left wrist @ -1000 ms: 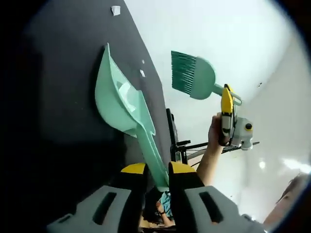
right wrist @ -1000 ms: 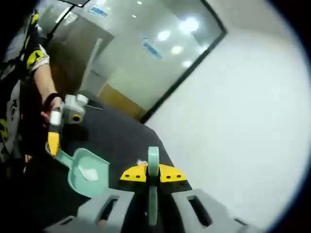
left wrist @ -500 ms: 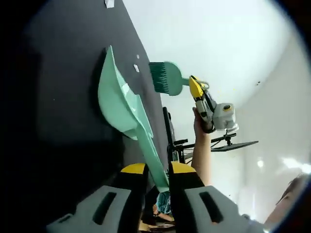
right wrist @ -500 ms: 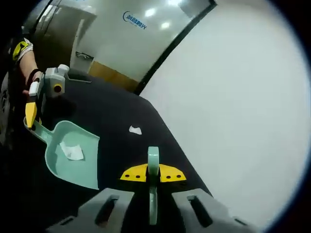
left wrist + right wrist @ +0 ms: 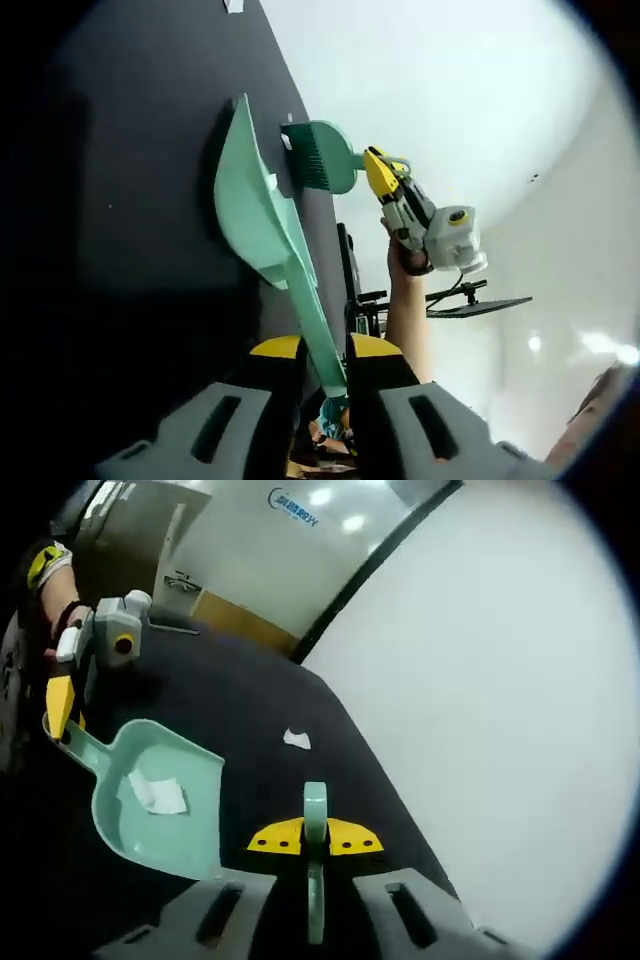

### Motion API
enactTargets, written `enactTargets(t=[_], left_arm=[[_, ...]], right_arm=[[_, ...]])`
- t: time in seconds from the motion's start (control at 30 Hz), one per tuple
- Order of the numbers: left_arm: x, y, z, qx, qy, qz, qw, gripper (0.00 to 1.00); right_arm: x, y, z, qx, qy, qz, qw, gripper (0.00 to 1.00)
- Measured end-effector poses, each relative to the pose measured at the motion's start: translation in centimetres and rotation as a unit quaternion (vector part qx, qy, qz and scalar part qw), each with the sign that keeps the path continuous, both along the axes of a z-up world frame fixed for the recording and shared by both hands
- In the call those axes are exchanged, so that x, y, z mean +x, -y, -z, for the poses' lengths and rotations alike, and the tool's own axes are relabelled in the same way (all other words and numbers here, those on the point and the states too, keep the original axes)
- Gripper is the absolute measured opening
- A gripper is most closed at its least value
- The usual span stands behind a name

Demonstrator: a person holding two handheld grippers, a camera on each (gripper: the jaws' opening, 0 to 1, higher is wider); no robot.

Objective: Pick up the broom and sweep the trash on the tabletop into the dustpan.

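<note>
Sweeping is midway: the dustpan (image 5: 160, 800) handle is clamped by the left gripper (image 5: 312, 350), the broom (image 5: 320, 157) by the right gripper (image 5: 315, 842); the paper scrap (image 5: 297, 740) should be brushed in next.

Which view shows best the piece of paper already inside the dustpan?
The right gripper view: it looks into the open dustpan, where the white paper lies on its floor. The left gripper view sees the dustpan edge-on, its inside hidden.

Lighting: bright, even indoor light; ceiling lamps mirrored as glare spots on the glass partition (image 5: 290, 540) (right gripper view). Black tabletop (image 5: 130, 200) reads dark, detail lost in shade. Fisheye bending strong toward edges. Focus mostly sharp; near jaws slightly soft.
</note>
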State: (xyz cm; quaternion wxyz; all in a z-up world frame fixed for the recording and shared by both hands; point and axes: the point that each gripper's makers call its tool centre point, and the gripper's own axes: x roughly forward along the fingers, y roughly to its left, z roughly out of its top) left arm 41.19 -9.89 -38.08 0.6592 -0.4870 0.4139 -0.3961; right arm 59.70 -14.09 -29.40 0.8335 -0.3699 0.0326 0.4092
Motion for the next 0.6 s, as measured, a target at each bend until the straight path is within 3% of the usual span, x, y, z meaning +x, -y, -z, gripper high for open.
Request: enactTargets(t=[0.17,0.23,0.3,0.33,0.43,0.6], left_arm=[[-0.3,0.6,0.1,0.0,0.001,-0.001,1.0,0.14],[0.5,0.1,0.1,0.002,0.001,0.002,1.0,0.14],[1.2,-0.3,0.1,0.002,0.001,0.002,1.0,0.14],[1.3,-0.4,0.1,0.002,0.002,0.002,1.0,0.14],[1.3,-0.6,0.2,0.003,0.003,0.0,1.0,0.14],[1.5,-1.0,0.2,0.005,0.006,-0.004,1.0,0.14]], right_arm=[[-2.6,-1.1,-0.6,-0.001,0.0,-0.022,0.9997,0.04],[-4.5,-2.2,-0.7,0.01,-0.02,-0.05,0.9985,0.04],[-6.1,-2.9,-1.7,0.045,-0.041,-0.071,0.9956,0.04],[-6.3,-2.8,-2.4,0.048,-0.035,-0.071,0.9957,0.04],[-4.6,-1.5,-4.1,0.028,0.032,-0.052,0.9977,0.04],[-1.0,0.2,-2.2,0.017,0.006,-0.003,0.9998,0.04]])
